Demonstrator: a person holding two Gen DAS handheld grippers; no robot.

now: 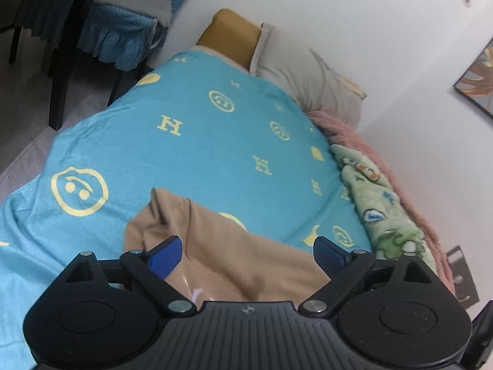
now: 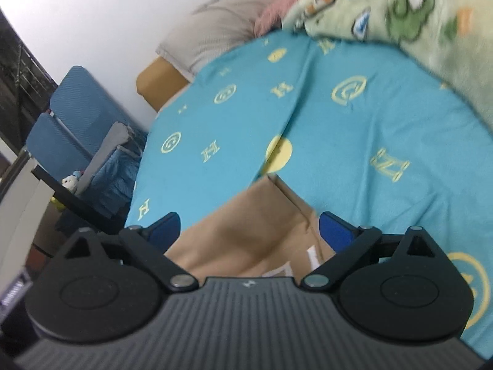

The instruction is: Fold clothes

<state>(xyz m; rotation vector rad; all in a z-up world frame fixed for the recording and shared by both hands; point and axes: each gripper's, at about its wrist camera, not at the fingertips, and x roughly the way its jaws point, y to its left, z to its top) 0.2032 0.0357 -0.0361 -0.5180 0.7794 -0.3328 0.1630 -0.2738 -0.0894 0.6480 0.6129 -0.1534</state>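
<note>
Left wrist view shows a tan garment lying rumpled on the blue patterned bedspread, its cloth running under and between the fingers of the left gripper, whose jaws stand spread wide and pinch nothing. From the right wrist view the same tan garment shows a straighter seamed edge and a white label, with the right gripper likewise spread apart above it. Whether the cloth is partly folded or only bunched, these views do not settle. The likely trouble is a grab that catches the bedspread together with the garment, since both are soft and lie flush; a pinch on one layer of a bunched part could also drag the folds askew. A green cartoon blanket and a pink fluffy one crowd the wall side of the bed, leaving less flat room there, while a grey pillow lies well apart at the head. A blue-covered chair stands off the bed, clear of the work.
</note>
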